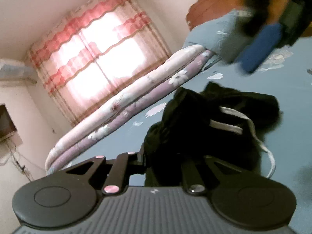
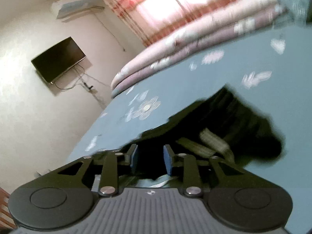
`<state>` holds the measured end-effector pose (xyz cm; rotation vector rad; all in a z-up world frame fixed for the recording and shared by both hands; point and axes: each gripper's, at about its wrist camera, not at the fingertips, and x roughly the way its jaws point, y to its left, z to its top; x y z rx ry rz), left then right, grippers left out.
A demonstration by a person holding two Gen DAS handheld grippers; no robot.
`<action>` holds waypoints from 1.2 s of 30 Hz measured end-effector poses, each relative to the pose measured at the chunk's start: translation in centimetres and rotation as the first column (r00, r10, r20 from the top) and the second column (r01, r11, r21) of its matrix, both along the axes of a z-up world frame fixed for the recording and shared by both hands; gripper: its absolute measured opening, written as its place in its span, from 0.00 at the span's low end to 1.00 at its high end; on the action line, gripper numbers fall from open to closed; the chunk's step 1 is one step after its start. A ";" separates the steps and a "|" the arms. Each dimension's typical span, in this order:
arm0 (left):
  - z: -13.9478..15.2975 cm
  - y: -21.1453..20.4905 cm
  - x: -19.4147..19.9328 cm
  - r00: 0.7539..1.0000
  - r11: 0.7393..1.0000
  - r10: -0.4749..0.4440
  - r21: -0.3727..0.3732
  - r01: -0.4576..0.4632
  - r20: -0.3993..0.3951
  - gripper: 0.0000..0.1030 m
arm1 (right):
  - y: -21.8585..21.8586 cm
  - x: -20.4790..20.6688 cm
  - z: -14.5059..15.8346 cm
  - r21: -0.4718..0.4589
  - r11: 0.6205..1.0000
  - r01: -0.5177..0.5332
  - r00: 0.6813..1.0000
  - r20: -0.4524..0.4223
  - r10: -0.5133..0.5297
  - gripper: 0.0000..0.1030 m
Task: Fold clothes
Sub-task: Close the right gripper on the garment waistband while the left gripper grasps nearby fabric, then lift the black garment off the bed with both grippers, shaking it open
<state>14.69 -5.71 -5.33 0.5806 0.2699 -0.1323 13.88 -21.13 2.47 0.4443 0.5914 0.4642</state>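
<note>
In the right wrist view the right gripper point(image 2: 150, 160) sits at lower centre, its two blue-padded fingers point(image 2: 168, 160) spread apart with the black garment point(image 2: 224, 124) lying in the gap between them. Whether the pads actually press the cloth cannot be told; they look parted on either side of a dark fold. The garment spreads from the fingers toward the right of the frame, crumpled, with pale ribbed bands point(image 2: 212, 138) showing on it. It lies on a blue bed sheet point(image 2: 120, 128) printed with white flowers.

In the left wrist view the left gripper point(image 1: 154, 161) is at lower centre, and the black garment point(image 1: 204, 128) covers its fingers, so their state cannot be told. White stripes point(image 1: 226, 126) and a white cord point(image 1: 271, 156) show on the cloth at centre right. At the upper right of this frame the right gripper point(image 1: 259, 48) appears blurred, with a blue pad showing.

Beyond the garment, a rolled pink and lilac floral quilt point(image 1: 120, 109) runs diagonally along the bed's far edge. Behind it a pink-banded curtain point(image 1: 93, 58) covers a bright window at upper left. The right wrist view also shows a dark wall-mounted television point(image 2: 58, 58) at left and an air conditioner point(image 2: 78, 5) above it.
</note>
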 end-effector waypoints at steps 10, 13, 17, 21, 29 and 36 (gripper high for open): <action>0.8 4.7 1.5 0.992 0.985 0.084 -0.142 -0.096 -0.089 0.10 | 0.0 5.0 -3.2 -0.507 0.862 -0.027 0.987 0.121 0.102 0.63; 0.7 6.0 2.0 0.989 0.979 0.112 -0.159 -0.127 -0.101 0.10 | 0.1 7.0 -3.3 -0.521 0.850 -0.076 0.982 0.109 0.155 0.63; 0.3 7.3 2.5 0.983 0.971 0.135 -0.180 -0.156 -0.120 0.10 | 0.3 9.5 -3.6 -0.540 0.830 -0.141 0.970 0.093 0.225 0.63; -0.4 8.2 2.9 0.979 0.969 0.153 -0.174 -0.175 -0.132 0.10 | 1.4 11.6 -4.2 -0.521 0.818 -0.242 0.949 0.047 0.311 0.63; -1.1 9.9 4.1 0.973 0.961 0.174 -0.189 -0.201 -0.148 0.10 | 4.0 14.0 -5.3 -0.476 0.805 -0.353 0.915 0.006 0.404 0.64; -1.8 10.4 4.4 0.966 0.954 0.200 -0.194 -0.230 -0.161 0.10 | 5.8 15.1 -5.5 -0.424 0.796 -0.431 0.889 -0.046 0.456 0.67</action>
